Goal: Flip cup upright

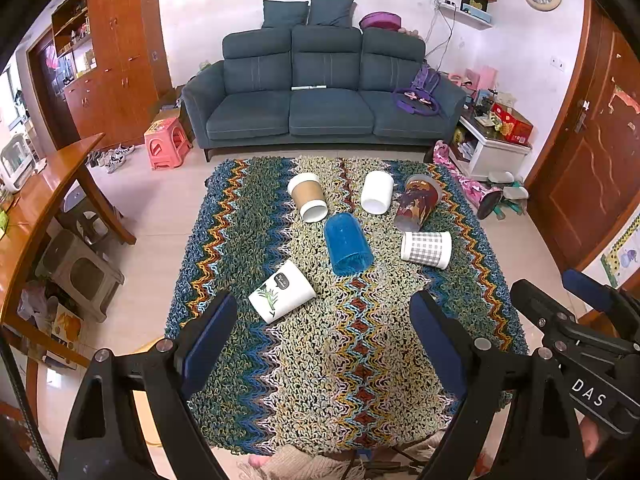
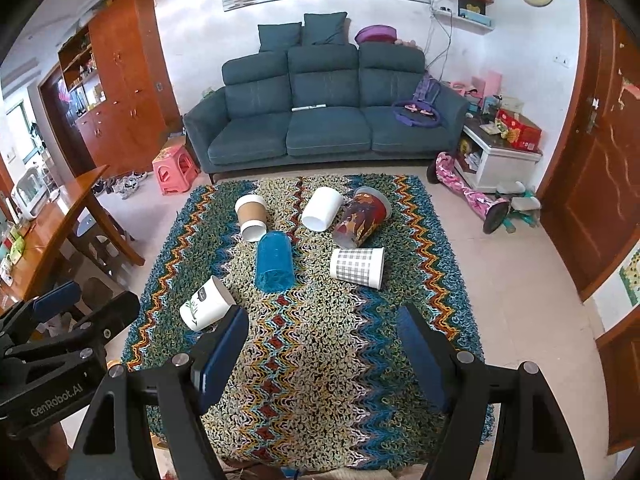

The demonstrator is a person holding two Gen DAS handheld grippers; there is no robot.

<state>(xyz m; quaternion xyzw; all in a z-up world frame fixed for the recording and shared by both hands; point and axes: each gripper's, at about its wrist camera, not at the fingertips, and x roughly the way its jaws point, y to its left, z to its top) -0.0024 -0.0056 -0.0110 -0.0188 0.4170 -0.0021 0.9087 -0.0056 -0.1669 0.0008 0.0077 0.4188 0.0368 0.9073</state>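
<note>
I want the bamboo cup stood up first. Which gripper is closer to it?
Left. The bamboo cup lies just ahead of the left gripper, near its left finger. The right gripper is further right.

Both feeds bright, even daylight, no harsh shadows on the rug [image 1: 328, 344]. Light seems to come from the window side, left of the sofa [image 1: 320, 96]; I see that area blown out w/ glare in both views. Soft sheen on the wooden table [image 1: 52, 184], also left of the sofa. Heavy fisheye bend: door [image 2: 592, 152] right of the sofa curves hard, black vignette in corners. Center sharp, slight softness twd edges. No motion blur.
</note>
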